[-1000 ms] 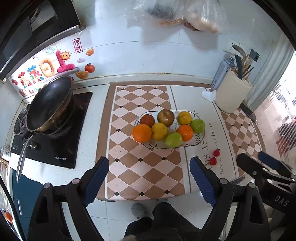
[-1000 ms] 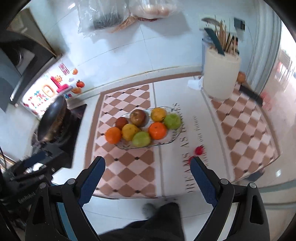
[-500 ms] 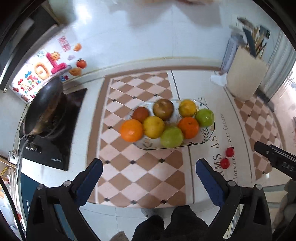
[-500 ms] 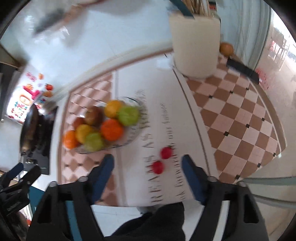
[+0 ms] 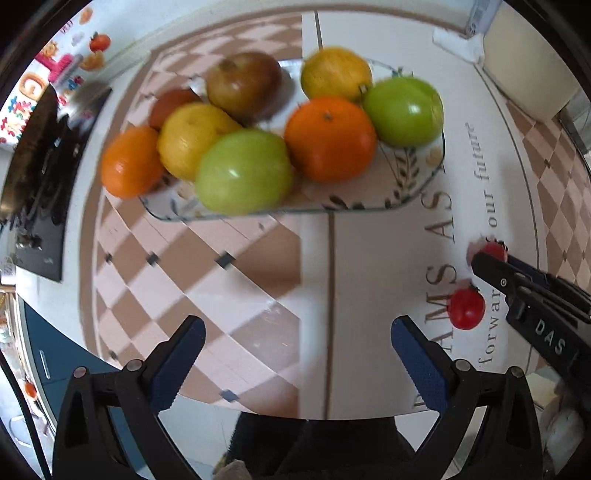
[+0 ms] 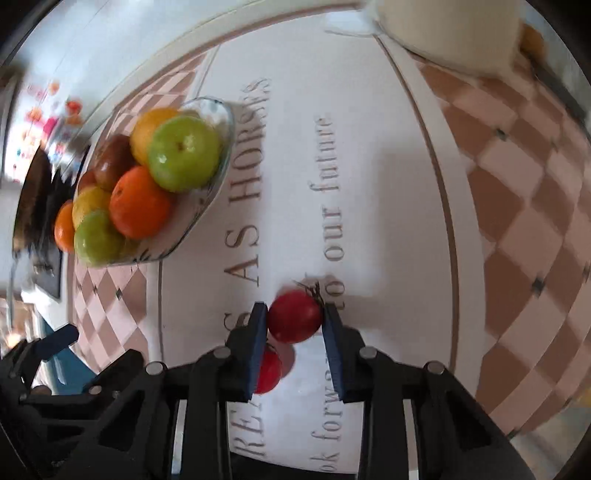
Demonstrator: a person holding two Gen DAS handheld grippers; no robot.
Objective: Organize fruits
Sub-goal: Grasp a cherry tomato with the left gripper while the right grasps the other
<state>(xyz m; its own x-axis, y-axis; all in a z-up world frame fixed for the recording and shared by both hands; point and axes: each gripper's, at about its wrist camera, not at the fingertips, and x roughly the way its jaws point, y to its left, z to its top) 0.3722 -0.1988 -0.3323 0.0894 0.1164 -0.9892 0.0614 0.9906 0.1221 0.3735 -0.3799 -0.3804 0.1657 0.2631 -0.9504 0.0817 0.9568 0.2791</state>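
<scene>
A glass plate point(image 5: 413, 192) holds oranges, yellow fruits, green apples and brownish fruits; it also shows in the right wrist view point(image 6: 218, 173). Two small red tomatoes lie on the printed mat. My right gripper point(image 6: 295, 323) is shut on the farther tomato point(image 6: 294, 315); the nearer tomato point(image 6: 267, 371) lies under its left finger. In the left wrist view the right gripper point(image 5: 491, 258) covers most of the held tomato point(image 5: 493, 250), and the other tomato point(image 5: 465, 308) lies free. My left gripper point(image 5: 295, 350) is open and empty, low over the checkered mat in front of the plate.
A black pan on a stove point(image 5: 33, 158) stands at the left. A cream utensil holder point(image 6: 447, 29) stands at the back right. The counter's front edge runs just below the left gripper.
Both grippers dropped down and forward toward the counter. The right gripper closed from wide open onto the farther red tomato. The left gripper stayed open.
</scene>
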